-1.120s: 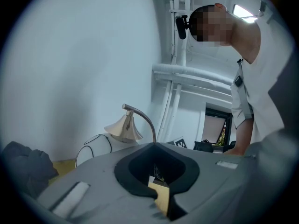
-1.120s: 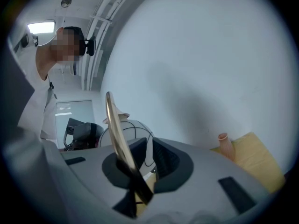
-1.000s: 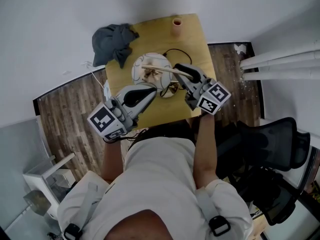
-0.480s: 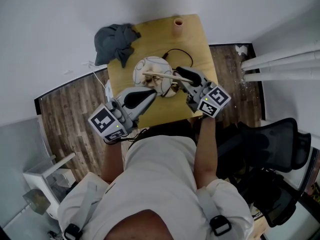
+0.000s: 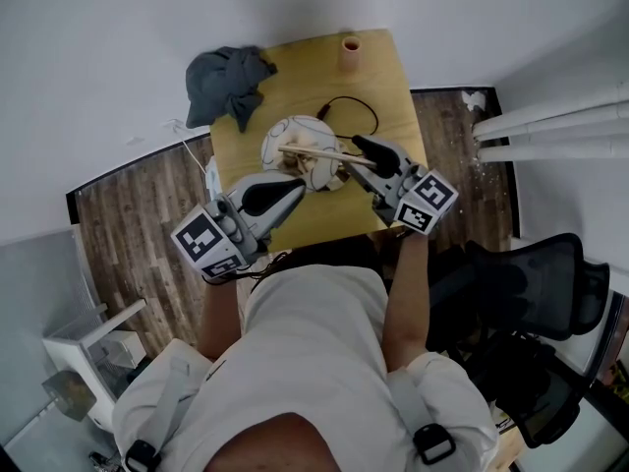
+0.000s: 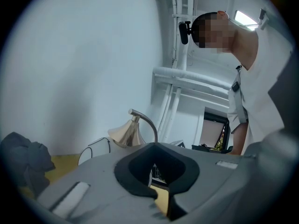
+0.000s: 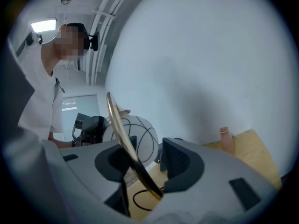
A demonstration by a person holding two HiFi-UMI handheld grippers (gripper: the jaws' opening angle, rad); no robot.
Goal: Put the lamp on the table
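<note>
The lamp (image 5: pixel 300 153) stands on the small wooden table (image 5: pixel 383 87): a white globe (image 7: pixel 136 141) with thin black lines, a brass cone shade (image 6: pixel 125 133) on a curved neck, and a long brass stem (image 7: pixel 122 134). My right gripper (image 5: pixel 366 151) is at the lamp's right side. Its jaws have just been opening and now stand open, with the stem slanting through the gap, close to the left jaw. My left gripper (image 5: pixel 291 187) is shut and holds nothing, level, just short of the lamp's near left side. The lamp's black cable (image 5: pixel 356 108) loops over the table behind it.
A crumpled grey cloth (image 5: pixel 226 82) lies on the table's far left corner. A small pink vase (image 5: pixel 349 52) stands at the far edge. White pipes (image 5: pixel 550 131) run along the right wall. A black office chair (image 5: pixel 531 283) sits at the right, beside the person.
The right gripper's jaws have spread apart around the brass stem. Both hands and the lamp have stayed almost where they were.
</note>
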